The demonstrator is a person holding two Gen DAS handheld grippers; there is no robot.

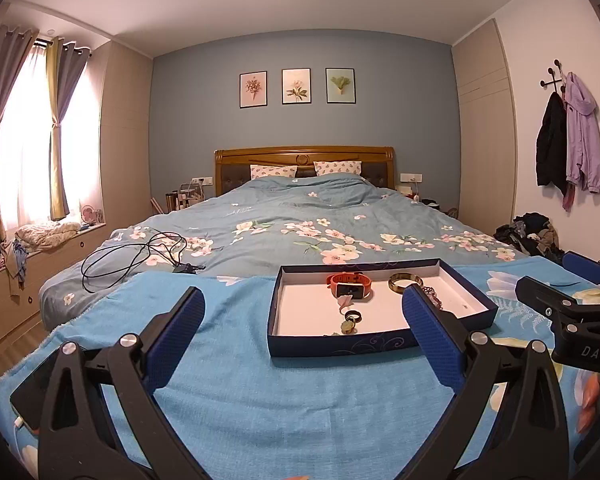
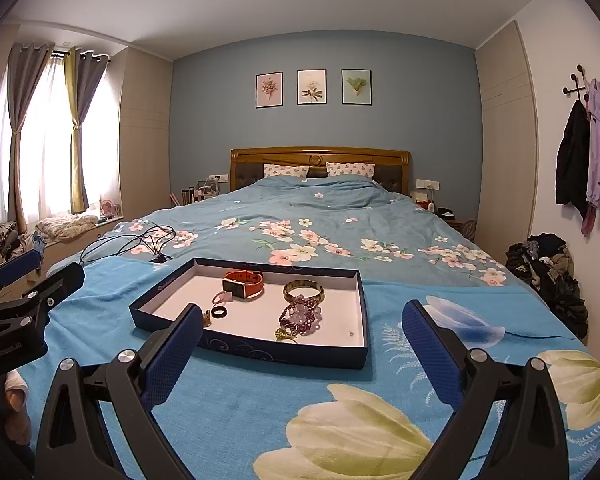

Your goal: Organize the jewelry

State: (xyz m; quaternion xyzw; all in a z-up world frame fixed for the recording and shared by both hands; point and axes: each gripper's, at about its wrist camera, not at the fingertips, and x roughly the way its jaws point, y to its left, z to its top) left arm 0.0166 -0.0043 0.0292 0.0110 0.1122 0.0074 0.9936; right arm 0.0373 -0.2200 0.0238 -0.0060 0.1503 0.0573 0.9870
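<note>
A shallow dark blue box (image 1: 340,347) (image 2: 288,354) with a white floor lies on a blue floral blanket on the bed. In it lie an orange smartwatch (image 1: 349,285) (image 2: 244,283), a gold bangle (image 1: 406,280) (image 2: 303,291), a purple bead bracelet (image 2: 302,314), a black ring (image 1: 353,315) (image 2: 219,312), a pink ring (image 2: 222,298) and a small gold piece (image 2: 285,335). My left gripper (image 1: 302,300) is open and empty, just before the box. My right gripper (image 2: 302,314) is open and empty, also before the box.
A black cable (image 1: 140,254) (image 2: 140,242) lies coiled on the duvet to the left of the box. A pile of clothes (image 2: 548,268) sits on the floor at the right. A window bench (image 1: 52,236) runs along the left.
</note>
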